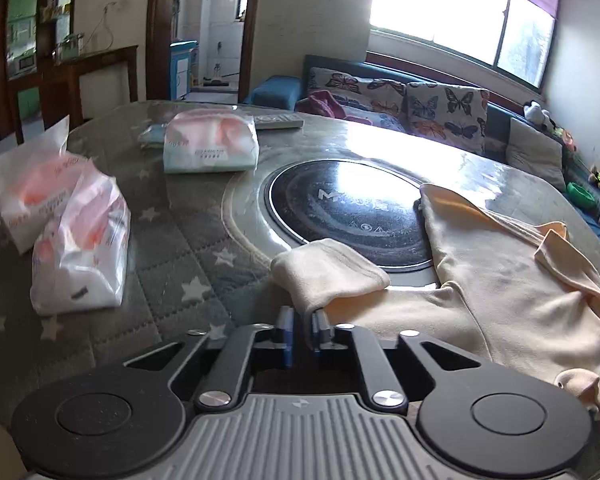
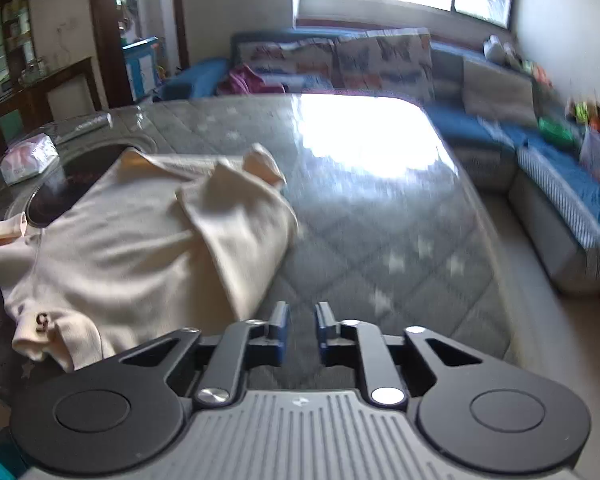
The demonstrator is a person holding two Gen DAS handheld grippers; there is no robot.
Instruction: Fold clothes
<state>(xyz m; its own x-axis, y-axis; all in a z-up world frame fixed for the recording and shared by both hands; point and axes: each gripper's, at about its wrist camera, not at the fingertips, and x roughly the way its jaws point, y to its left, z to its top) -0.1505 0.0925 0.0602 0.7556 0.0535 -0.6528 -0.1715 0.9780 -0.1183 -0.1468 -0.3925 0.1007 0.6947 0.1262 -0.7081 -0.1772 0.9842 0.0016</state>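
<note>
Both grippers, left (image 1: 303, 320) and right (image 2: 302, 320), stand slightly apart, empty; flatten lower-centre sleeve (image 1: 324, 272) before refolding shirt (image 2: 140, 240).

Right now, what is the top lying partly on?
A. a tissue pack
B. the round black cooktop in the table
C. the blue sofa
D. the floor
B: in the left wrist view the cream top is spread on the table and its edge and one sleeve cuff lie over the rim of the black cooktop.
</note>
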